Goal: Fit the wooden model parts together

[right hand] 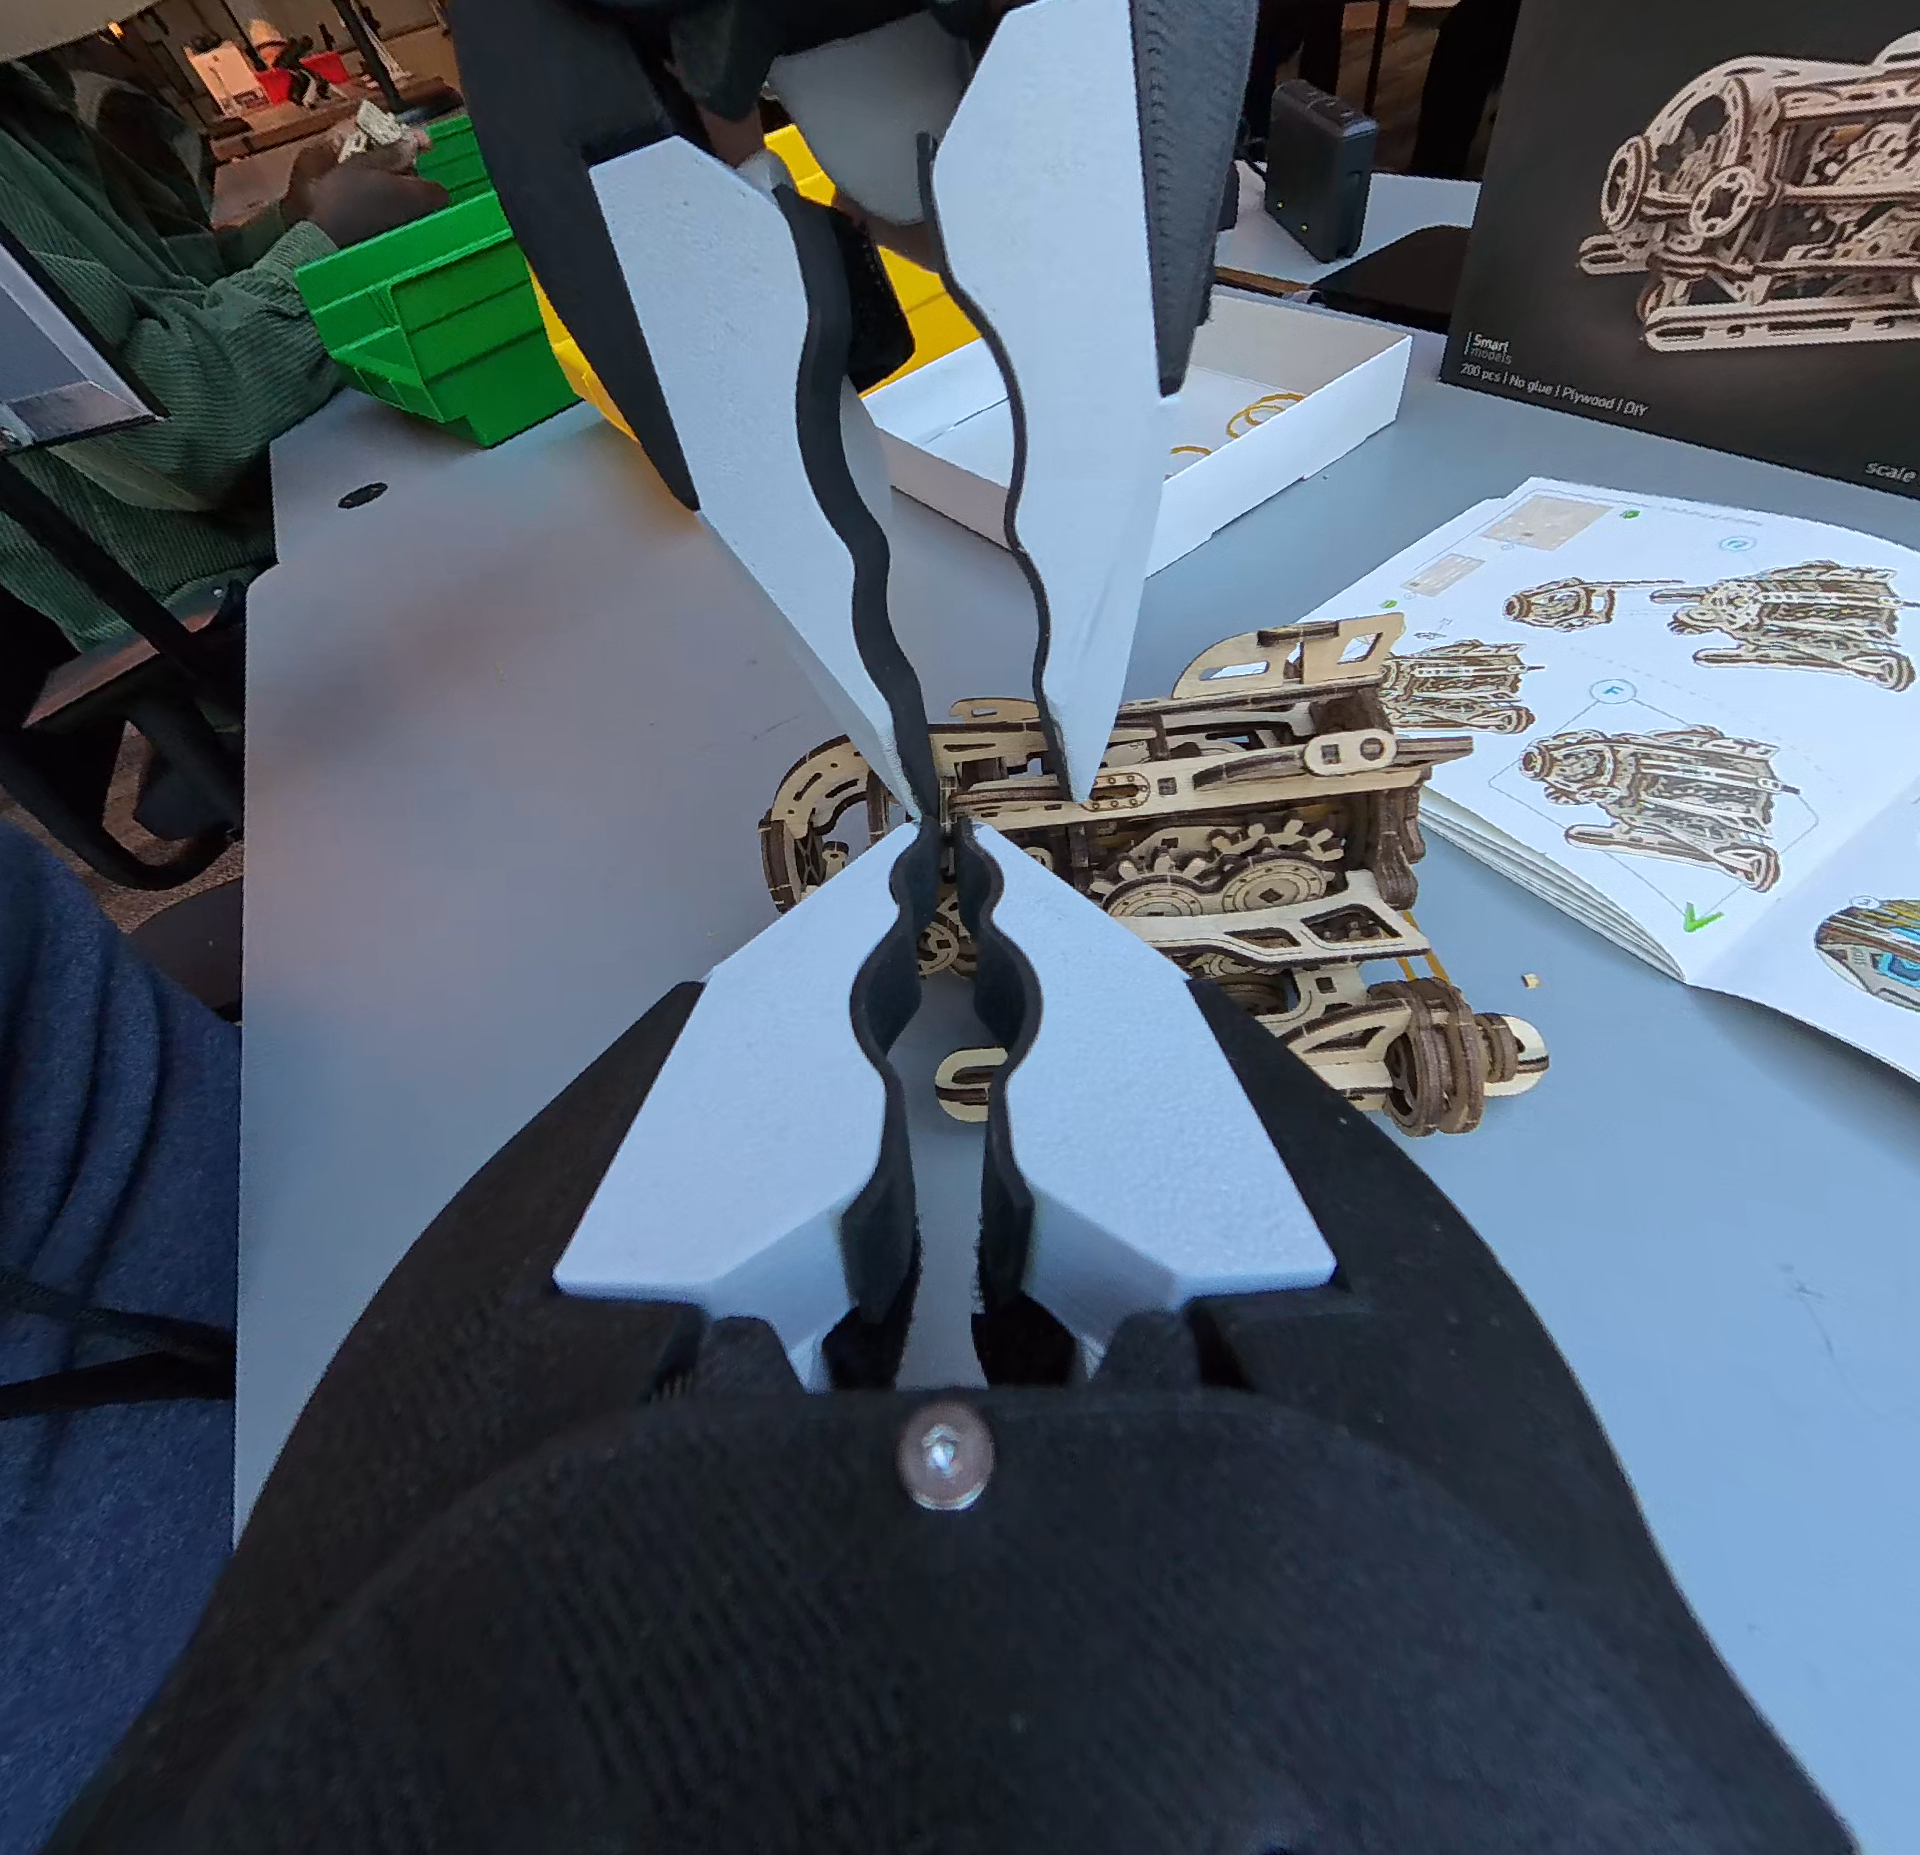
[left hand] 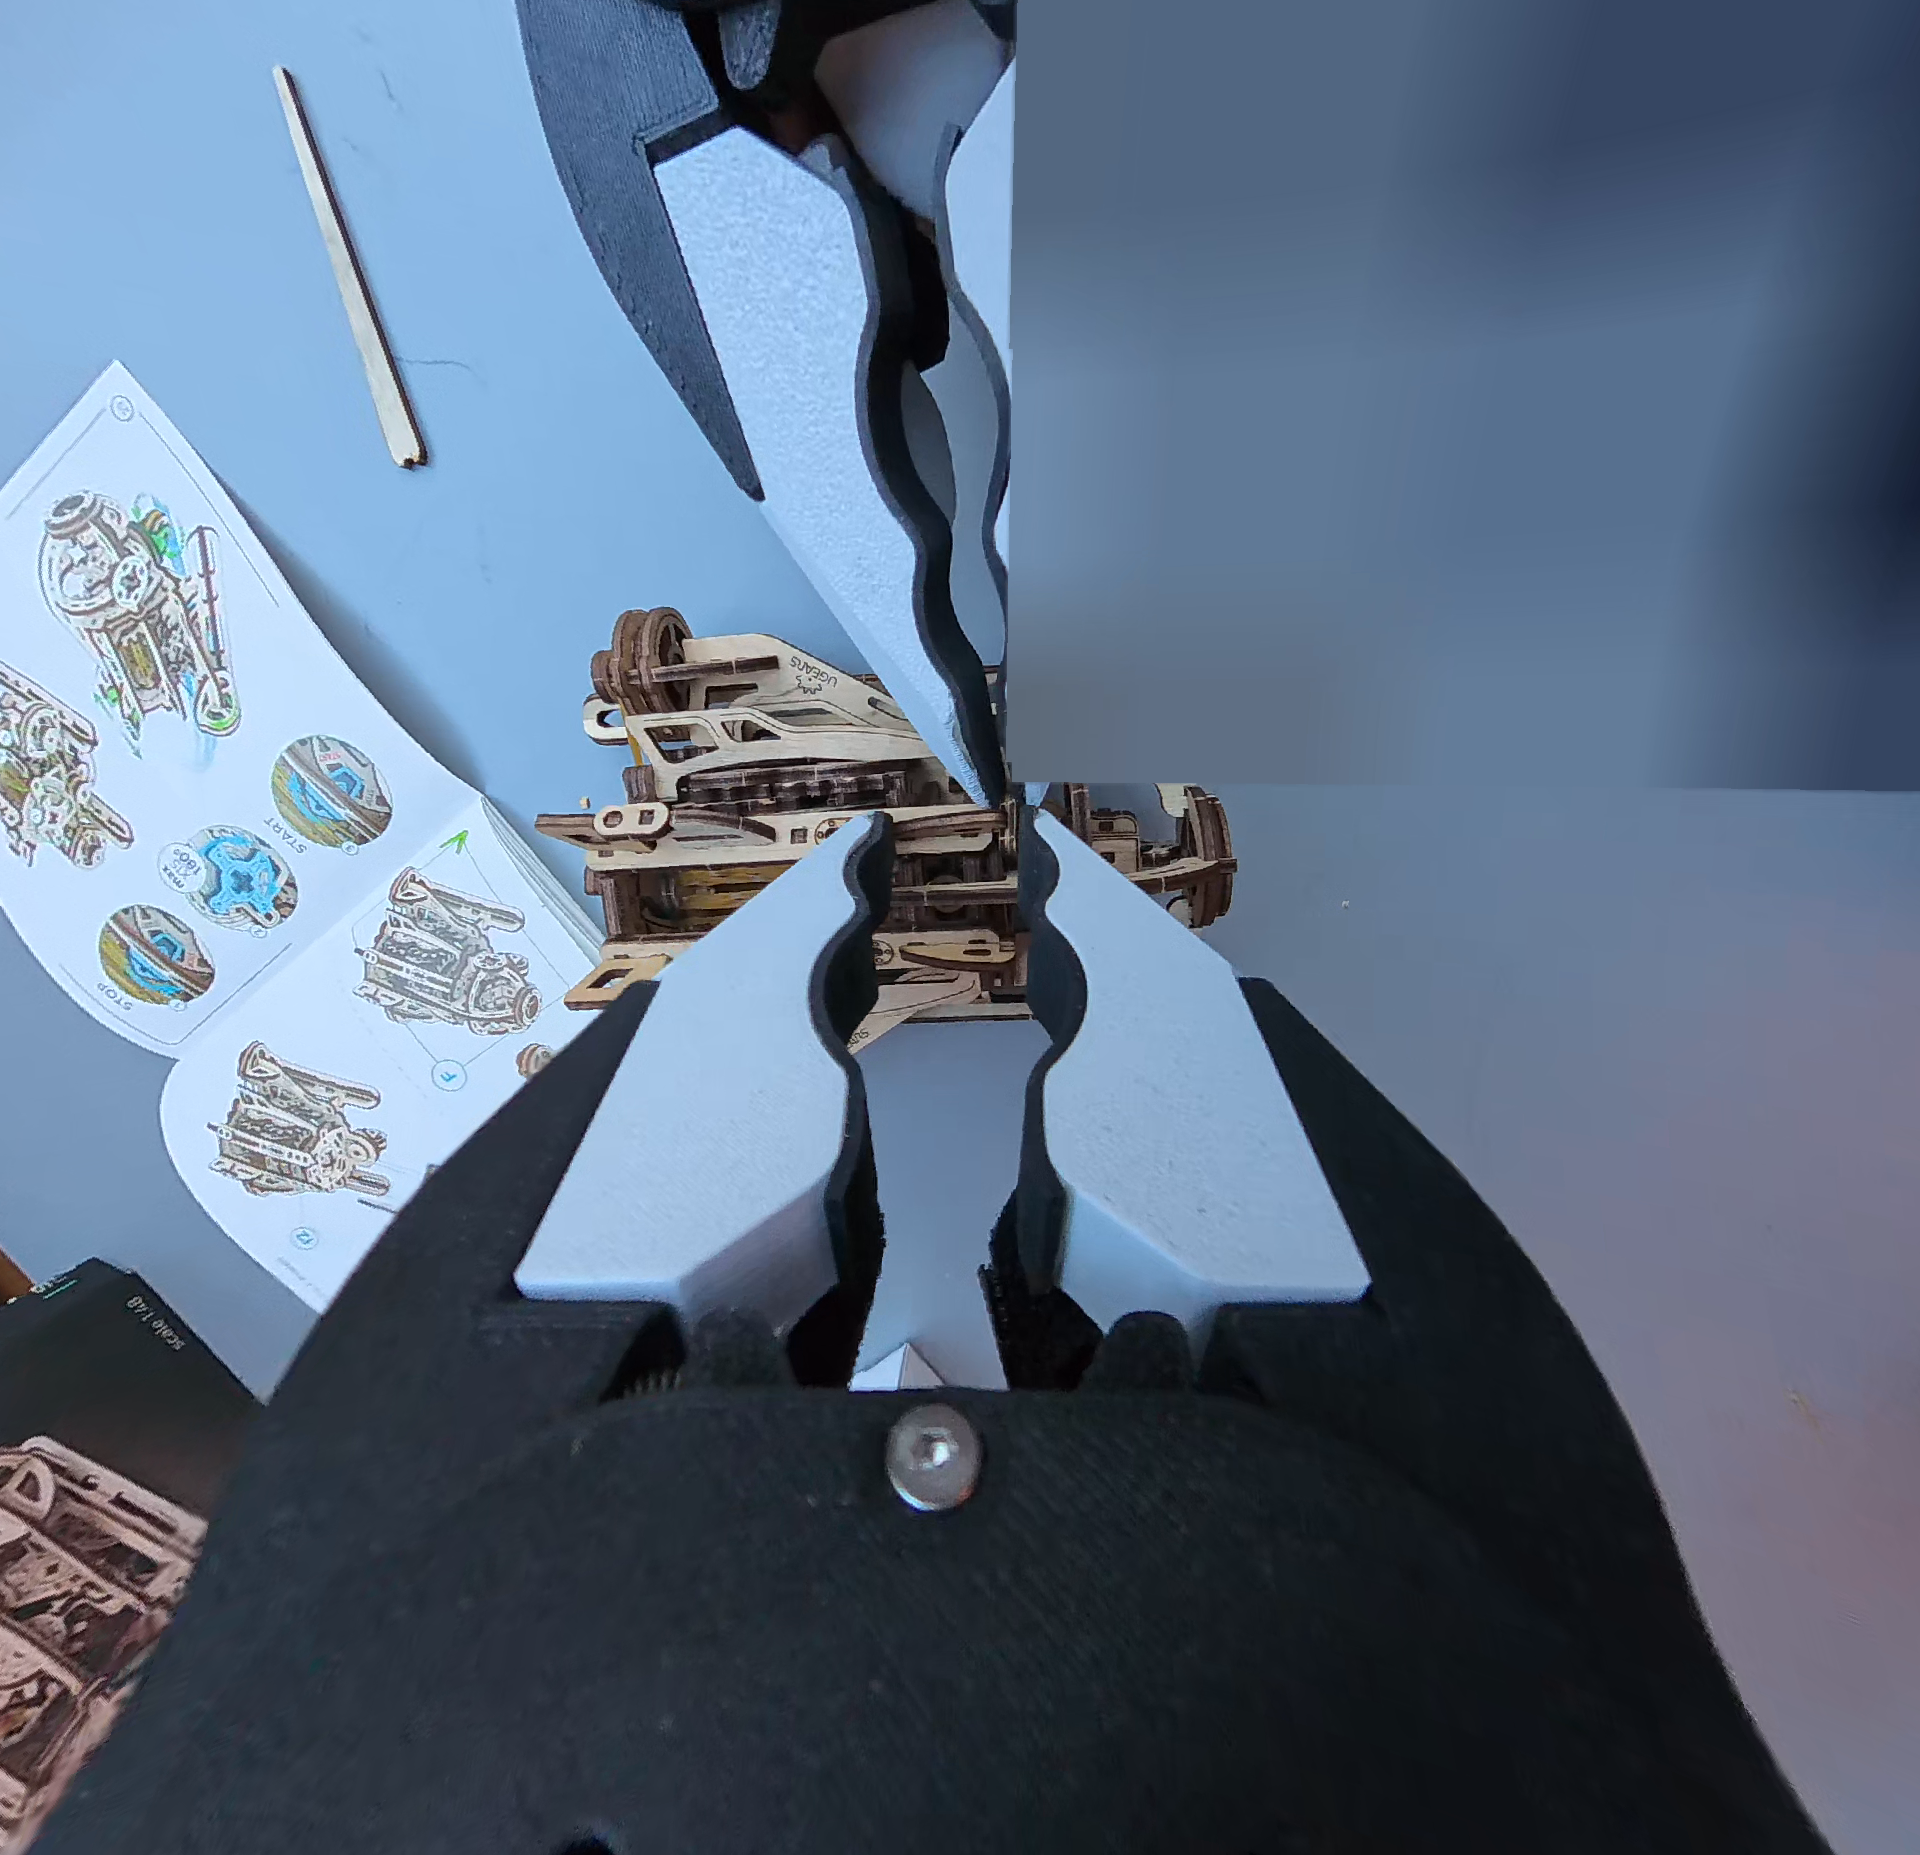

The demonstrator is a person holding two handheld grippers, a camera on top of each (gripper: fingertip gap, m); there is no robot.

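A part-built wooden model (left hand: 727,797) lies on the grey table (left hand: 1507,1078), also seen in the right wrist view (right hand: 1226,870). My left gripper (left hand: 954,818) is partly closed across the model's upper frame and appears shut on it; in the right wrist view it (right hand: 995,792) comes down from above. My right gripper (right hand: 943,831) is shut on a thin wooden edge at the model's wheel end, tip to tip with the left gripper. In the left wrist view it (left hand: 985,782) reaches in from the top. The pinched part is mostly hidden.
A loose wooden stick (left hand: 348,267) lies far left. An open instruction booklet (right hand: 1662,714) lies beside the model. The dark model box (right hand: 1714,195), a white tray (right hand: 1278,423) with rubber bands and green bins (right hand: 436,319) stand behind. A person's green sleeve (right hand: 156,351) is at the table's far edge. Left and right tips are no more than a few centimetres apart. From the left gripper's tips to the loose wooden stick (left hand: 348,267) is close to 20 cm.
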